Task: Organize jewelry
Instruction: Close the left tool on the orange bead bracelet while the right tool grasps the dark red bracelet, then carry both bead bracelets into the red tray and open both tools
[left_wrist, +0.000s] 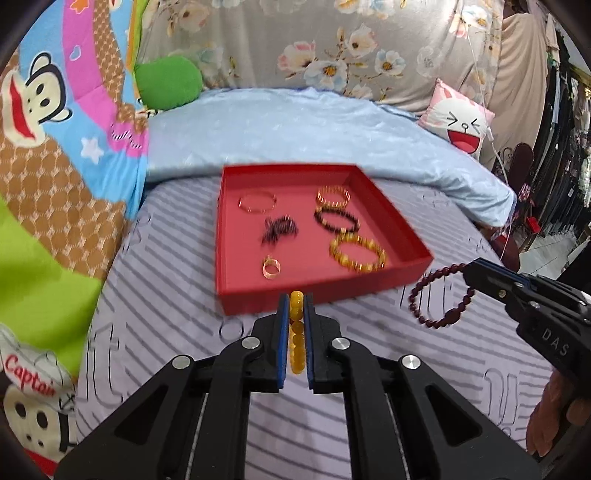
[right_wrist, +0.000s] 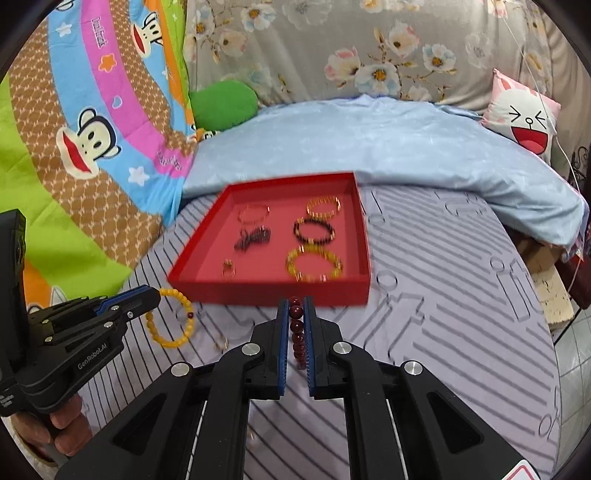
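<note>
— Where are the bracelets?

— My left gripper (left_wrist: 296, 295) pinches the yellow bead bracelet (left_wrist: 296, 334); my right gripper (right_wrist: 296, 297) the maroon bead bracelet (right_wrist: 298, 332).

— The risk?

— Beads snagging the near wall of the red square tray (left_wrist: 317, 291) at twelve o'clock.

Striped lavender mattress (right_wrist: 443, 295) bearing a red tray (right_wrist: 273, 291) near its middle, a pale blue quilt (right_wrist: 369, 147) bunched behind, touching the tray's far edge.
</note>
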